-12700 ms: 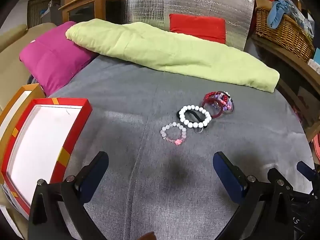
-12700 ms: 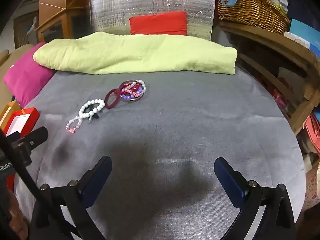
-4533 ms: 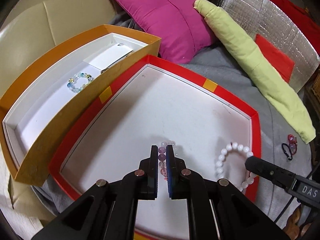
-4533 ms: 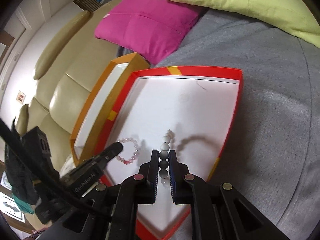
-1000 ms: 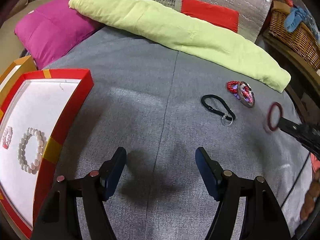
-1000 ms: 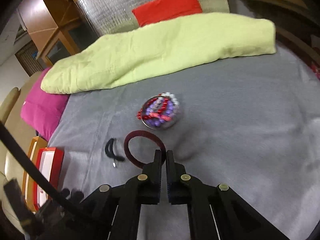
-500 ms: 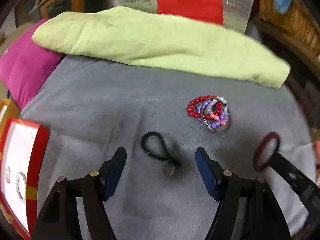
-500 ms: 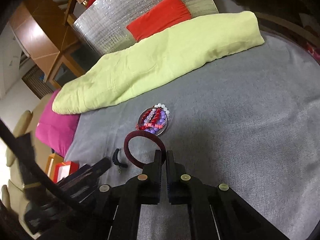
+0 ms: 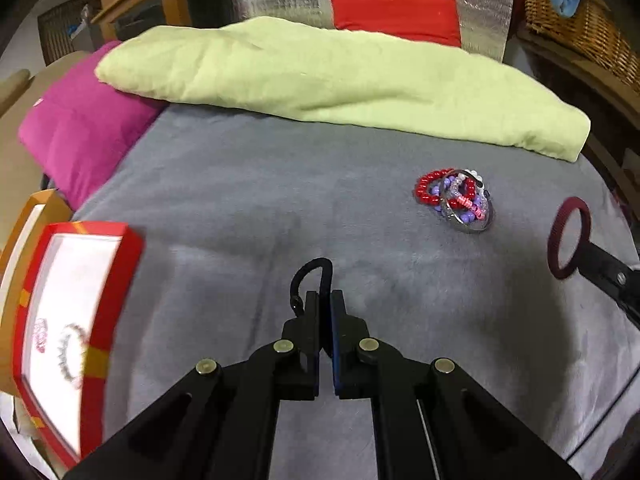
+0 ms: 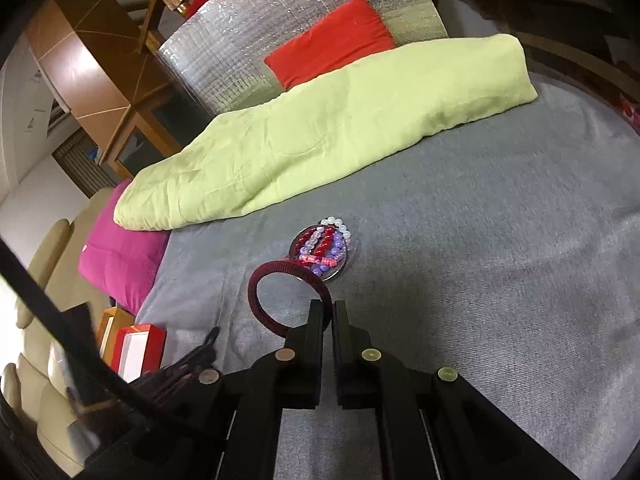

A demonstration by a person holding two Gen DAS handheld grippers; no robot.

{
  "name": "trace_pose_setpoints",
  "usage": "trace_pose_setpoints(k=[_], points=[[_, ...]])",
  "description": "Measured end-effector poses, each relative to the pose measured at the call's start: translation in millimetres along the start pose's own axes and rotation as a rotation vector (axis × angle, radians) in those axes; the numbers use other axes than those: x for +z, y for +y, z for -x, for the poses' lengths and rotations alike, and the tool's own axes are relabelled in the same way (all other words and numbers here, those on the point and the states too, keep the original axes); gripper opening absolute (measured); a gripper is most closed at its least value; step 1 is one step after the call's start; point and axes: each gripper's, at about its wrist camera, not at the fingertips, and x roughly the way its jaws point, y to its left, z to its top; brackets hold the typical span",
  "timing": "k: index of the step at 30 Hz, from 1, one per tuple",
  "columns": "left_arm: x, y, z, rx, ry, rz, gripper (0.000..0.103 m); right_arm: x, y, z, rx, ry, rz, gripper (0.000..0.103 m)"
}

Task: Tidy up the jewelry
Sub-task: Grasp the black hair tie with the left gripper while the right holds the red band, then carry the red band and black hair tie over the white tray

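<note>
My left gripper (image 9: pixel 325 296) is shut on a black cord bracelet (image 9: pixel 306 278) over the grey cloth. My right gripper (image 10: pixel 328 306) is shut on a dark red bangle (image 10: pixel 276 280) and holds it above the cloth; it also shows in the left wrist view (image 9: pixel 568 240). A pile of red, purple and clear bead bracelets with a metal ring (image 9: pixel 456 198) lies on the cloth, also in the right wrist view (image 10: pixel 324 248). The red box (image 9: pixel 128 256) at the left holds a pink bracelet (image 9: pixel 40 332) and a white bead bracelet (image 9: pixel 72 354).
An orange box (image 9: pixel 36 204) sits beside the red box. A green folded blanket (image 9: pixel 320 80) and a magenta cushion (image 9: pixel 76 136) lie at the back. A wicker basket (image 9: pixel 580 12) stands on a shelf at the right.
My left gripper has closed on the black cord bracelet, which lay between its open fingers half a second ago. My right gripper still holds the red bangle aloft.
</note>
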Motion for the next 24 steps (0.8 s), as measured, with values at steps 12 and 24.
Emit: trace_pose_setpoints(k=[12,24], points=[[-21,29,41,0.047,-0.013,0.031,0.005,-12,22,13,-0.004,-0.025,0.085,0.005],[-28,39,57,-0.023,-0.036,0.064,0.005,-13,24,18,0.025,-0.026,0.101,0.005]])
